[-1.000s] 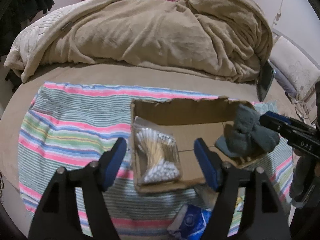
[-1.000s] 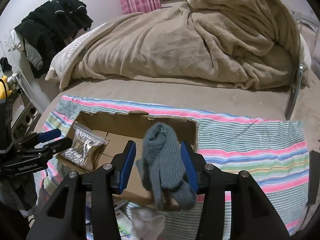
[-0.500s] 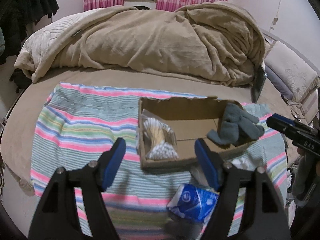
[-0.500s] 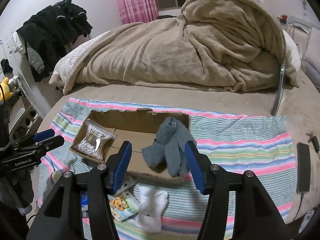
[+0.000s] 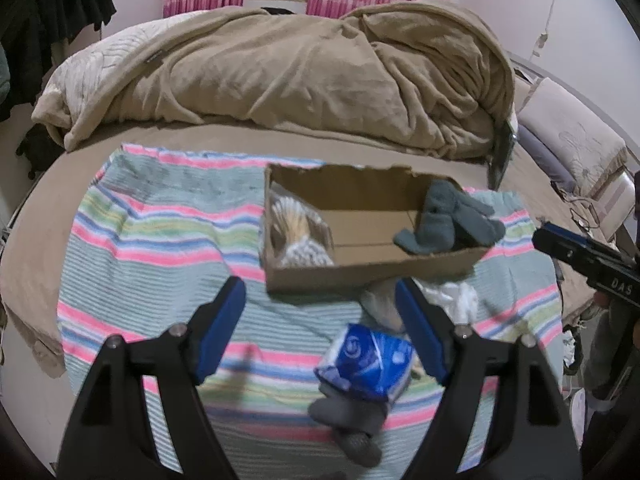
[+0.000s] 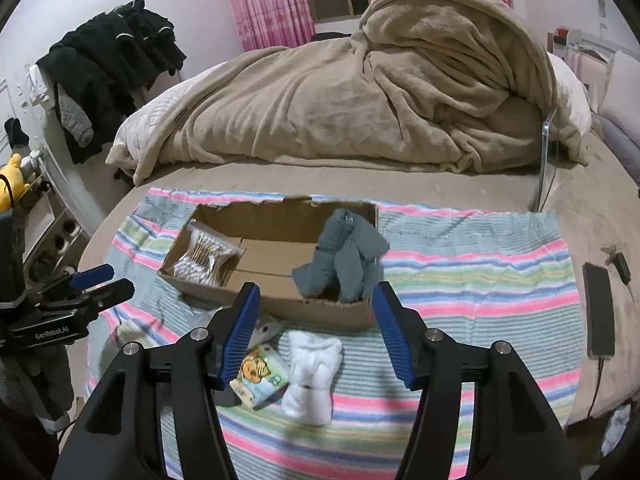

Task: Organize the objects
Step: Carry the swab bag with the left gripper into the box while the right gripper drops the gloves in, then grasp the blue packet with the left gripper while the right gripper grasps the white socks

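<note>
A shallow cardboard box (image 5: 360,270) (image 6: 320,308) lies on a striped towel (image 5: 152,240) (image 6: 480,272) on the bed. A bag of cotton swabs (image 5: 296,232) (image 6: 204,254) sits in its left end. Grey socks (image 5: 444,220) (image 6: 344,256) lie in its right end. In front of the box lie a blue packet (image 5: 366,360), a grey sock (image 5: 352,416), white socks (image 6: 312,376) and a small cartoon packet (image 6: 260,376). My left gripper (image 5: 320,332) is open and empty above the blue packet. My right gripper (image 6: 316,328) is open and empty above the white socks.
A heaped beige blanket (image 5: 300,76) (image 6: 360,96) fills the back of the bed. A phone on a cable (image 6: 598,312) lies at the right edge. Dark clothes (image 6: 108,72) hang at the left. A pillow (image 5: 568,140) lies at the right.
My right gripper opened and let the grey socks drop into the box's right end. Both grippers pulled back toward me, away from the box.
</note>
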`<state>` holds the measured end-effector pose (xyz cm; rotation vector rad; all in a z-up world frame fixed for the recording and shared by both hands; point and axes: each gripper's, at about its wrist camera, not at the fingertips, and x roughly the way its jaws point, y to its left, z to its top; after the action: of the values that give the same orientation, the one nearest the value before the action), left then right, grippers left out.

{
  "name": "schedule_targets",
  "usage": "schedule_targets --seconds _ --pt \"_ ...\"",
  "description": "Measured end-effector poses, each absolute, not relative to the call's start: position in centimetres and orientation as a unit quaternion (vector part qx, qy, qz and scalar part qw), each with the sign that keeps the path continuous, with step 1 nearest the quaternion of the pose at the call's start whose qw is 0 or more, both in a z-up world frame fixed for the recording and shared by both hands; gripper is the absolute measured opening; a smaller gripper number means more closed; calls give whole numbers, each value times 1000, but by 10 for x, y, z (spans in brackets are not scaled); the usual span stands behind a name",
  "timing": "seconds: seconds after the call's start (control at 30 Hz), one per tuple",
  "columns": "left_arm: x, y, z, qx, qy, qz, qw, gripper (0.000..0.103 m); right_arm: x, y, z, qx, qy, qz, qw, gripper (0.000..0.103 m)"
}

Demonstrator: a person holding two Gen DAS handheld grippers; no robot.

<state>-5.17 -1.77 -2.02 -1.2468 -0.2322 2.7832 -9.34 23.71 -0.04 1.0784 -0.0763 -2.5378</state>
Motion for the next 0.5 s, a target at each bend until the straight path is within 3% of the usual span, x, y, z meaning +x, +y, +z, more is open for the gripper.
schedule_targets --seconds 0.07,0.1,0.5 --pt "-48 -14 -24 -412 -74 907 44 93 -90 238 -5 390 -29 -901 190 63" --pt "-46 -13 -26 -413 -75 906 46 95 -89 239 -7 392 -29 -900 190 63" --pt "-46 8 -60 -455 -63 886 68 95 -83 244 -41 427 -39 -884 187 63"
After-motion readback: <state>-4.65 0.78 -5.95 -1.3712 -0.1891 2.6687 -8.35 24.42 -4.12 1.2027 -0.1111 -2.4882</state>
